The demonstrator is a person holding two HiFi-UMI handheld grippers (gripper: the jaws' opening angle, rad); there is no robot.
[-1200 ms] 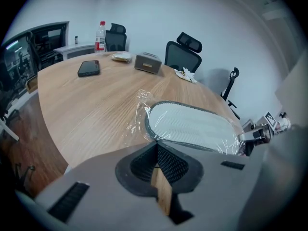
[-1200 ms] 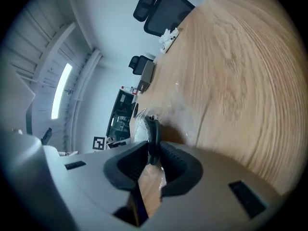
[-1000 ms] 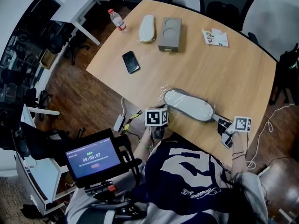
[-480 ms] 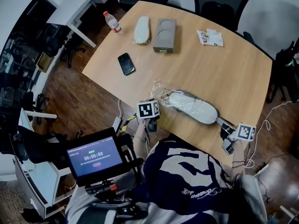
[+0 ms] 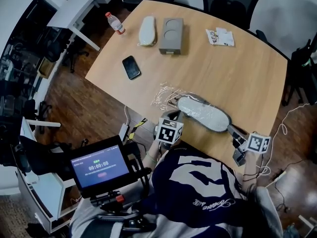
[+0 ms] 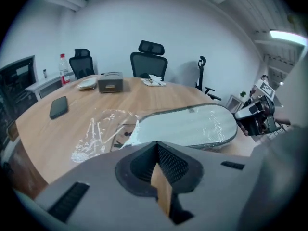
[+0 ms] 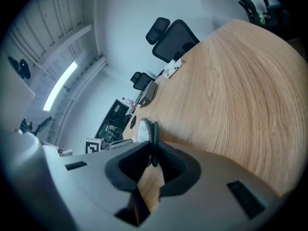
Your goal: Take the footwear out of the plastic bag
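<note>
A grey slipper (image 5: pixel 203 114) lies sole up near the table's front edge, and film glints over it in the left gripper view (image 6: pixel 187 124). The clear plastic bag (image 5: pixel 165 94) trails crumpled off its toe end to the left (image 6: pixel 103 129). My right gripper (image 5: pixel 237 134) is at the heel end, shut on the slipper's dark rim (image 7: pixel 153 150). My left gripper (image 5: pixel 168 131) hovers just off the table edge in front of the toe. Its jaws (image 6: pixel 156 146) are shut and nothing shows between them.
At the far side of the table (image 5: pixel 247 78) lie a second pale slipper (image 5: pixel 146 30), a grey box (image 5: pixel 171 35), a phone (image 5: pixel 131 67), a bottle (image 5: pixel 114 23) and some papers (image 5: pixel 220 36). Office chairs (image 5: pixel 228 4) stand behind. A timer screen (image 5: pixel 99 168) sits at my left.
My left gripper has drawn back from the slipper's toe end towards me, past the table edge. More of the bag now lies spread left of the slipper. The right gripper has kept its hold at the heel.
</note>
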